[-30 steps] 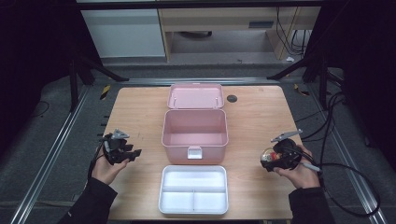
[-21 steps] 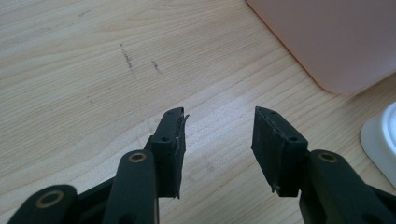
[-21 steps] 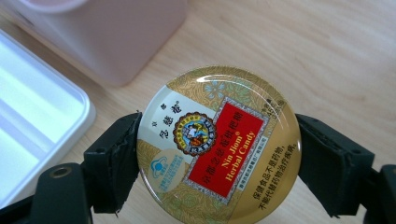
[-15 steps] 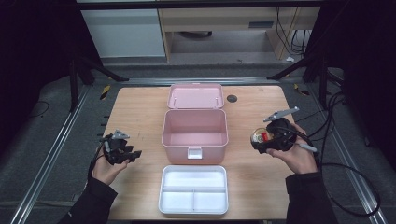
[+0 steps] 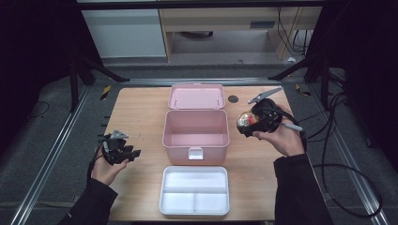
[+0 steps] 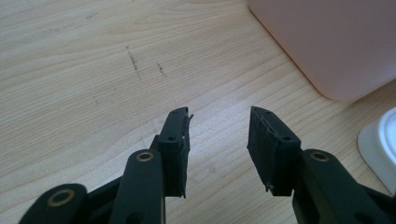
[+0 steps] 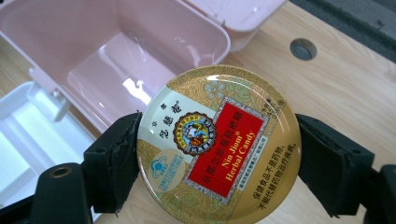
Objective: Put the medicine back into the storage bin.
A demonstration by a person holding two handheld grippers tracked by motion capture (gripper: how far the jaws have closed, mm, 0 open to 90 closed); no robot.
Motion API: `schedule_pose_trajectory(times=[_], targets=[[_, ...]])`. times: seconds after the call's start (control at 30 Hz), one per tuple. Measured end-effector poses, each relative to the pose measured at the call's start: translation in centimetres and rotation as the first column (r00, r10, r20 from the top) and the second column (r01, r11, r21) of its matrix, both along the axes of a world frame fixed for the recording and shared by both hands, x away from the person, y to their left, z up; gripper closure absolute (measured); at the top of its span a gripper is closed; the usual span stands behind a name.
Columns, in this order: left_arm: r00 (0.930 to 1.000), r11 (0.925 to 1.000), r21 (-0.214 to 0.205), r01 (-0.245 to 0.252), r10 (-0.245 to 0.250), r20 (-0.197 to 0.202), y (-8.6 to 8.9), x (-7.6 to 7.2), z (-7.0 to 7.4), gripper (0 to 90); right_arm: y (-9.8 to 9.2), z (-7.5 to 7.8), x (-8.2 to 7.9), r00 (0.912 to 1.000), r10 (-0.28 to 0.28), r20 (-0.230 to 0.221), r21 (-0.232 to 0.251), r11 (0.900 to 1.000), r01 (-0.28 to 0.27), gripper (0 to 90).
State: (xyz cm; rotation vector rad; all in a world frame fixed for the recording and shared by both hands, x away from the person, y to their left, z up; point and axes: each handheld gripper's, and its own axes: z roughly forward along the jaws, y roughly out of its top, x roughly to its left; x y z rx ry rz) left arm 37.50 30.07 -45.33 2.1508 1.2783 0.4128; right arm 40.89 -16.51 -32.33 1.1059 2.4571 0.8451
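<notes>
The right gripper (image 7: 217, 154) clamps a round gold Nin Jiom herbal candy tin (image 7: 218, 135) edge-on between its fingers, lid showing, beside the open pink box (image 5: 195, 126), likely its destination. The left gripper (image 6: 219, 140), jaws apart and just closing slightly, holds nothing.

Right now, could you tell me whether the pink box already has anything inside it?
No, the pink box stands open with a bare floor, and the round tin is clamped in the right gripper beside it.

Left gripper (image 6: 218, 135) jaws apart, empty.
</notes>
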Motion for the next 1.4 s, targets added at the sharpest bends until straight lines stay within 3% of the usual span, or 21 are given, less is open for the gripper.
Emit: schedule_pose_trajectory(times=[0.3,0.73,1.4], targets=[[1.0,1.0,-0.007,0.001,-0.001,0.002,0.1,0.0,0.1,58.2,3.3,1.1,2.1,0.9986,0.053,0.003,-0.01,0.9986,-0.053,20.5],[1.0,0.9999,-0.013,0.005,-0.005,0.002,0.3,0.0,0.3,58.1,8.2,0.5,5.0,0.9919,0.127,-0.012,-0.021,0.9917,-0.127,20.6],[0.9999,0.9998,-0.018,0.006,-0.005,0.014,0.5,-0.1,0.6,58.3,15.5,-3.1,8.5,0.9769,0.205,-0.061,0.002,0.9787,-0.205,20.5]])
